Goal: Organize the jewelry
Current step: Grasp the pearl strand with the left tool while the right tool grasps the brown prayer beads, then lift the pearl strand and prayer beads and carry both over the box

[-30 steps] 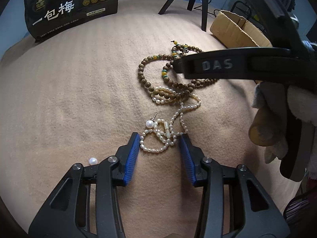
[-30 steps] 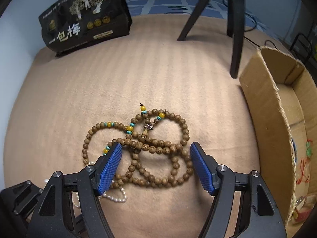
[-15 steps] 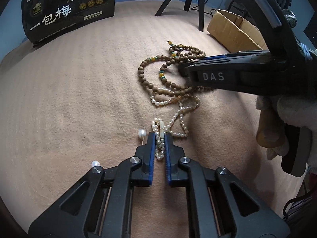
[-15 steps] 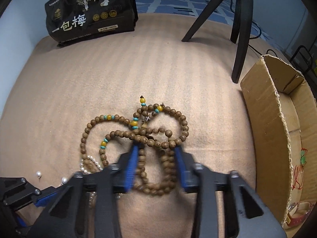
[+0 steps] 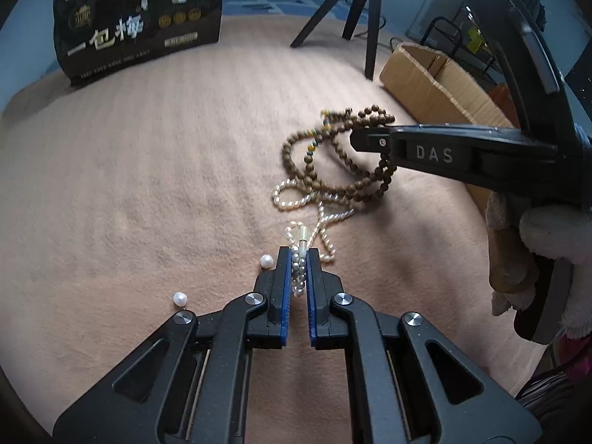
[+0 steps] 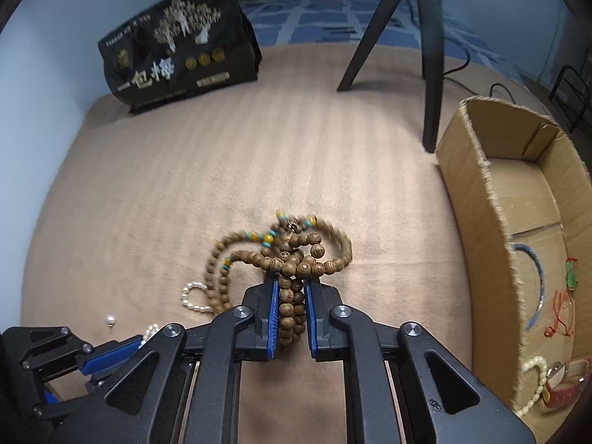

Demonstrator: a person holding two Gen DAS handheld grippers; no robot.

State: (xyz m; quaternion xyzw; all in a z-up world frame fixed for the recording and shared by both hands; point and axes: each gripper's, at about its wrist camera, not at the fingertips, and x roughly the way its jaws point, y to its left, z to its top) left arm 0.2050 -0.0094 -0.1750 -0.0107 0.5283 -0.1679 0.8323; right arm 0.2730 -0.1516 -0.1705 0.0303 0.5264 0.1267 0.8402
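Left wrist view is showing the left gripper clamping its blue pads on a bunch of the pearl strand, right by the strand's pale tube clasp, with the rest of the pearls trailing away across the tan blanket. Just beside those fingers one loose pearl is lying on the blanket, and a second loose pearl is sitting further to the left. Right wrist view is showing the right gripper pinching several loops of the brown wooden bead string; the beads near the tips look blurred and appear to be hanging clear of the blanket, while the far loops are still draping onto the pearls. The two strands are overlapping where they meet, so I judge that the hands are working at pulling them apart. To the right, the cardboard box is already holding some pieces: a pearl string, a red item and a thin hoop, as far as can be made out. What is left, by my reading, is separating these two strands, boxing each, and collecting the two loose pearls.
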